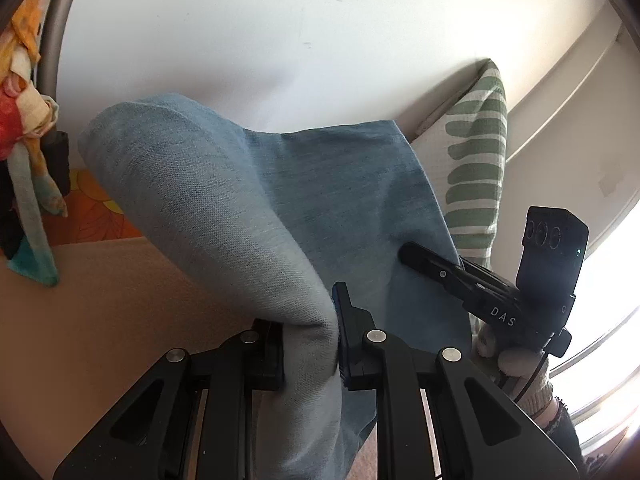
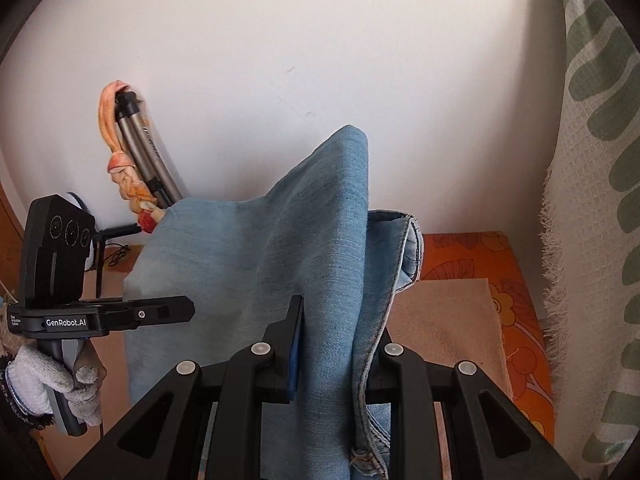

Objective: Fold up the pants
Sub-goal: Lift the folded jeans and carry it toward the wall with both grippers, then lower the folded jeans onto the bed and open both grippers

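White wall (image 1: 280, 32) behind; both tilted-down claws, left claw (image 1: 310, 344) and right claw (image 2: 340, 344), clamped on pants (image 1: 248, 208).

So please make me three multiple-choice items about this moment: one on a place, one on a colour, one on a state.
1. Where is the pants fabric?
A. Lying flat on the floor
B. Held up between the two grippers
C. Hanging from the wall

2. What colour are the pants?
A. Light blue
B. Black
C. Red

3. How is the left gripper?
A. Wide open, nothing in it
B. Shut on the pants
C. Resting on the green-patterned cloth

Answers:
1. B: the left gripper and the right gripper each pinch a fold of the fabric, which is raised in front of the white wall.
2. A: the denim is pale blue in both views.
3. B: its fingers press on a bunched fold.
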{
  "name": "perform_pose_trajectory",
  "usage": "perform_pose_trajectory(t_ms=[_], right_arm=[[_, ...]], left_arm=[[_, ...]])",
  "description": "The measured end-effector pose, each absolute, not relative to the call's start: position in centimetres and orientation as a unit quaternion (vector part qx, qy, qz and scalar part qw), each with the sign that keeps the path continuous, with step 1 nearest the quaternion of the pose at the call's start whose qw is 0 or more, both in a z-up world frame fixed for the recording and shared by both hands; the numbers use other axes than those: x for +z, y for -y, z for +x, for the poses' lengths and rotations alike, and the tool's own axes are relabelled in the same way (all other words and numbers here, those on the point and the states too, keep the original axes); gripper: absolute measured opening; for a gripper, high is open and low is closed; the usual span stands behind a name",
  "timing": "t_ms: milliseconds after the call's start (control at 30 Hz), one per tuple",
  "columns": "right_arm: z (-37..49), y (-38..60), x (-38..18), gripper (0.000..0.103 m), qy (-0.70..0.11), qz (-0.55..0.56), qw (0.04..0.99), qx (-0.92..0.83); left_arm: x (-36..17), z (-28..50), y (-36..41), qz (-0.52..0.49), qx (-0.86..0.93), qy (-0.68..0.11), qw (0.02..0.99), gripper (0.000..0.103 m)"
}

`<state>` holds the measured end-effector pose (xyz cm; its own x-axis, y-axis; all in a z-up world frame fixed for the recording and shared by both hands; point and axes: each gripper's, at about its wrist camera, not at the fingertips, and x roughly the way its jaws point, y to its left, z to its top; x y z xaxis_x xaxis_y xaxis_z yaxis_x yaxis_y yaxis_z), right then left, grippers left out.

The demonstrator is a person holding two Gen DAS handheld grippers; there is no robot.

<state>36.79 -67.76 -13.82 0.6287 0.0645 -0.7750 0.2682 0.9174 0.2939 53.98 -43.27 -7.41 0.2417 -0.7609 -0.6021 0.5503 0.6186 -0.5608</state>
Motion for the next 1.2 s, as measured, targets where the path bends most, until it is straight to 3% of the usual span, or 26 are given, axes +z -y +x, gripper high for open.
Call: perform_pose_trajectory(t_ms=[400, 533, 667, 800, 933, 1200], right_arm=[[39.1, 69.4, -19.6, 0.021, -0.471, 0.193, 0.858, -0.074], [39.4, 69.8, -19.8, 0.042, -0.486, 0.196, 0.844, -0.111], [38.5, 69.6, -18.5, 0.044, -0.485, 0.197, 0.841, -0.137], [37.4, 68.8, -16.6, 0.063, -0.479, 0.181, 0.845, -0.152], [36.0, 67.1, -14.2, 0.075, -0.475, 0.168, 0.848, -0.164], [32.5, 63.2, -9.6, 0.084, -0.46, 0.16, 0.857, -0.171]], left_arm=[[-11.7, 57.5, 42.5, -0.093, -0.359, -0.482, 0.794, 0.024], [-11.4, 57.4, 41.6, -0.098, -0.348, -0.488, 0.795, 0.025], [-10.4, 56.7, 41.1, -0.083, -0.339, -0.487, 0.801, 0.026], [-9.3, 55.5, 40.4, -0.077, -0.335, -0.479, 0.808, 0.027], [-7.4, 53.5, 39.9, -0.07, -0.342, -0.464, 0.814, 0.031], [-2.8, 48.0, 39.5, -0.04, -0.364, -0.43, 0.825, 0.031]])
